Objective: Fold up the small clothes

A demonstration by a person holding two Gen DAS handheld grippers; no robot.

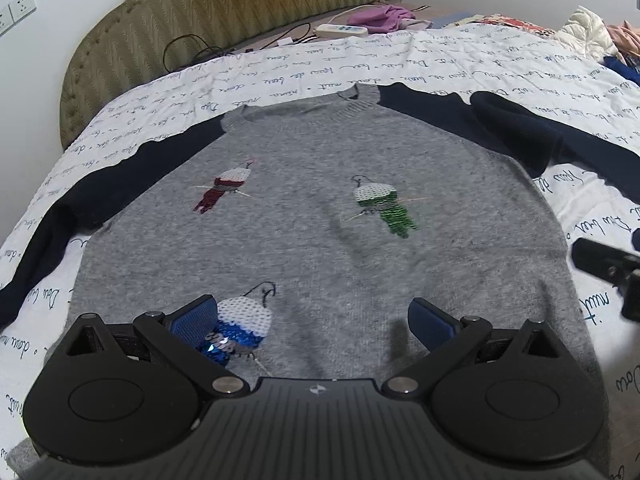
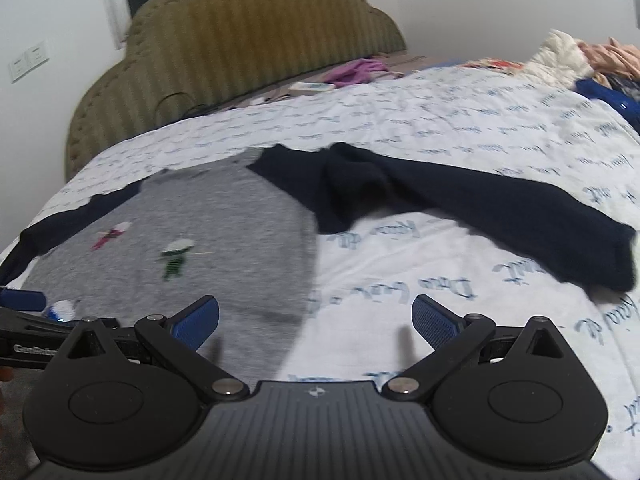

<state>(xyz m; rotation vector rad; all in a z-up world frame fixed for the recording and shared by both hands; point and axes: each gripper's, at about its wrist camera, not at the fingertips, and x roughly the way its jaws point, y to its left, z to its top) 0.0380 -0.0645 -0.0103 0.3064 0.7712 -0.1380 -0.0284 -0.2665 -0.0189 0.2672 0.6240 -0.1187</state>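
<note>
A small grey sweater [image 1: 312, 216] with dark navy sleeves and three sequin figures lies flat, front up, on the bed. My left gripper [image 1: 312, 320] is open and empty, low over the sweater's lower hem beside the blue figure [image 1: 236, 328]. My right gripper [image 2: 316, 320] is open and empty over the sweater's right lower edge [image 2: 256, 280], partly over the sheet. The right sleeve [image 2: 460, 204] stretches out to the right, bunched near the shoulder. The left sleeve [image 1: 80, 208] lies out to the left. Part of the right gripper [image 1: 608, 268] shows at the left wrist view's right edge.
The bed has a white sheet with blue script writing [image 1: 280, 72]. An olive padded headboard [image 1: 224, 8] stands behind. A power strip [image 1: 340, 30], cables and a purple cloth [image 1: 380, 16] lie near it. A pile of clothes [image 2: 580, 60] sits at the far right.
</note>
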